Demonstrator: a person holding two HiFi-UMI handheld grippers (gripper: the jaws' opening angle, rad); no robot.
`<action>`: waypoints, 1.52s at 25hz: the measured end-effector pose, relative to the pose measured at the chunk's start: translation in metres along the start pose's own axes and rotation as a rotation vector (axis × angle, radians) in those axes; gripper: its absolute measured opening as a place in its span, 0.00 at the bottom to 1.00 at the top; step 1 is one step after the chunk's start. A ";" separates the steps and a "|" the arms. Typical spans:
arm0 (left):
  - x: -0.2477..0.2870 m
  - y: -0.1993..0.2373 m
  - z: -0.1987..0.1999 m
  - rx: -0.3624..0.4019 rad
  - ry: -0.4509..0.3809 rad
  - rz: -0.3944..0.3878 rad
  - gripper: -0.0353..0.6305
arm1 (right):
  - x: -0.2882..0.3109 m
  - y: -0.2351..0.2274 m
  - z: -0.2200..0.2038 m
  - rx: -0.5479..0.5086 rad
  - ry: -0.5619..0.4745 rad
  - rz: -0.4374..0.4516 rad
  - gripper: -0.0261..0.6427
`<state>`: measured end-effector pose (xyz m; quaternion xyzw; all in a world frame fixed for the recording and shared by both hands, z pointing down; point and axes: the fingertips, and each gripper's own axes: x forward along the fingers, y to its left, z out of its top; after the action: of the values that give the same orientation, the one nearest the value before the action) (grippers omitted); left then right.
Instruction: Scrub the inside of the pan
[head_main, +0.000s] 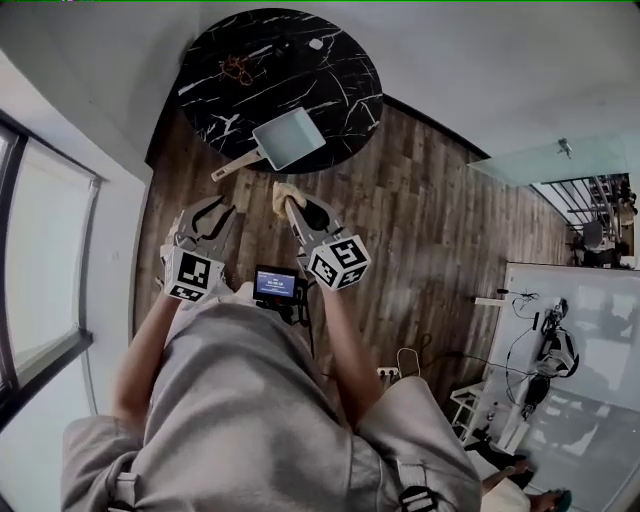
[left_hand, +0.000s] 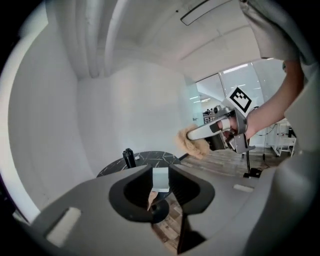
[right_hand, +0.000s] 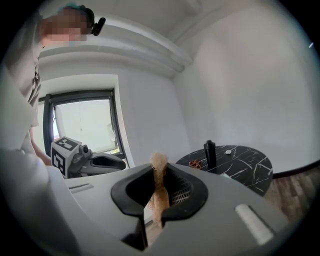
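- While both grippers are held over the wooden floor (head_main: 430, 230) in the middle of the head view, the pan (head_main: 290, 138) sits apart from them on the round black table (head_main: 250, 50) at the top of that frame.
- The pan is square and pale blue. It lies at the table's lower edge, with its handle pointing down and left, past the rim.
- The left gripper (head_main: 212, 215) has its jaws spread. In its own view (left_hand: 160, 192) nothing is gripped; the distant pan (left_hand: 160, 176) only shows through the gap.
- The right gripper (head_main: 297, 212) has its jaws pressed onto a tan, fibrous scrub pad (head_main: 283, 195). In its own view (right_hand: 159, 192) the pad (right_hand: 159, 175) stands upright in the pinch, and its frayed top pokes above the jaws.
- The left gripper view shows the right gripper (left_hand: 192, 135) in the right half of the frame, with the pad (left_hand: 192, 146) bunched at its tip.
- A black bottle (right_hand: 209, 154) stands upright on the table (right_hand: 245, 167), with a small orange tangle (right_hand: 195, 163) just to its left in the frame.
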<state>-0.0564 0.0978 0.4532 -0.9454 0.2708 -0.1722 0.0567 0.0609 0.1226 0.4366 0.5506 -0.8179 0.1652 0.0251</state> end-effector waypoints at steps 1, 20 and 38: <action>-0.009 -0.008 0.006 0.010 -0.014 0.016 0.19 | -0.016 0.004 0.004 -0.008 -0.029 -0.019 0.11; -0.106 -0.190 0.062 0.045 -0.176 0.156 0.10 | -0.268 0.076 -0.009 -0.234 -0.246 -0.141 0.11; -0.146 -0.268 0.036 0.050 -0.137 0.114 0.10 | -0.334 0.099 -0.063 -0.192 -0.213 -0.198 0.10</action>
<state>-0.0274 0.4029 0.4302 -0.9363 0.3154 -0.1104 0.1081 0.0935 0.4728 0.3973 0.6379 -0.7697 0.0238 0.0069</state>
